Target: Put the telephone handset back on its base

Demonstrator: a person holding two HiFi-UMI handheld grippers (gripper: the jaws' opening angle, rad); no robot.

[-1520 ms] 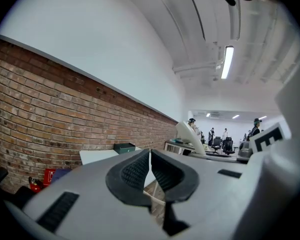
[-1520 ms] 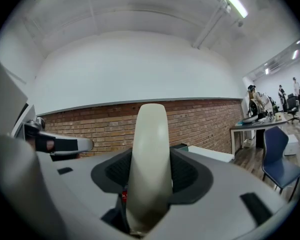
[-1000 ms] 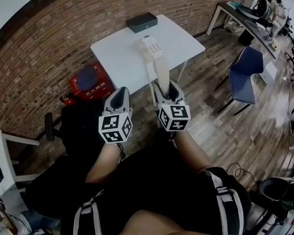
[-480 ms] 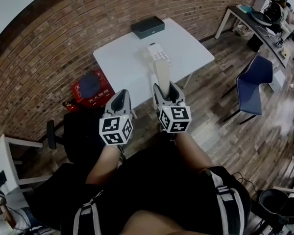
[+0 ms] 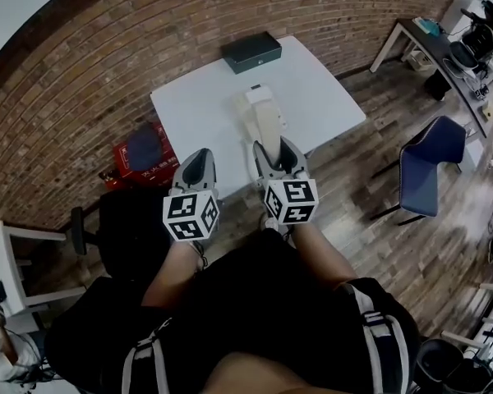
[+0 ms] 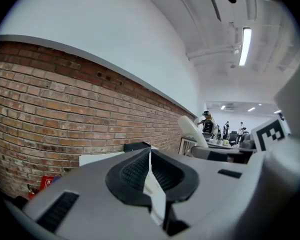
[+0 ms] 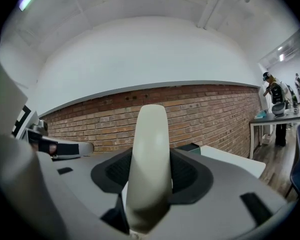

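A cream telephone handset (image 5: 270, 125) sticks up from my right gripper (image 5: 276, 146), whose jaws are shut on its lower part. In the right gripper view the handset (image 7: 150, 149) fills the gap between the jaws. The white telephone base (image 5: 258, 97) lies on the white table (image 5: 197, 105), just beyond the handset's tip. My left gripper (image 5: 199, 156) hovers beside the right one at the table's near edge, jaws shut and empty (image 6: 149, 154). From the left gripper view the handset (image 6: 192, 131) shows at the right.
A dark flat box (image 5: 251, 52) sits at the table's far edge by the brick wall (image 5: 107, 48). A red crate (image 5: 148, 150) and a black chair (image 5: 127, 228) stand left of the table, a blue chair (image 5: 431, 167) to the right.
Both grippers have come closer to the table. The handset's tip now overlaps the telephone base in the head view. The right gripper's hold has not changed.
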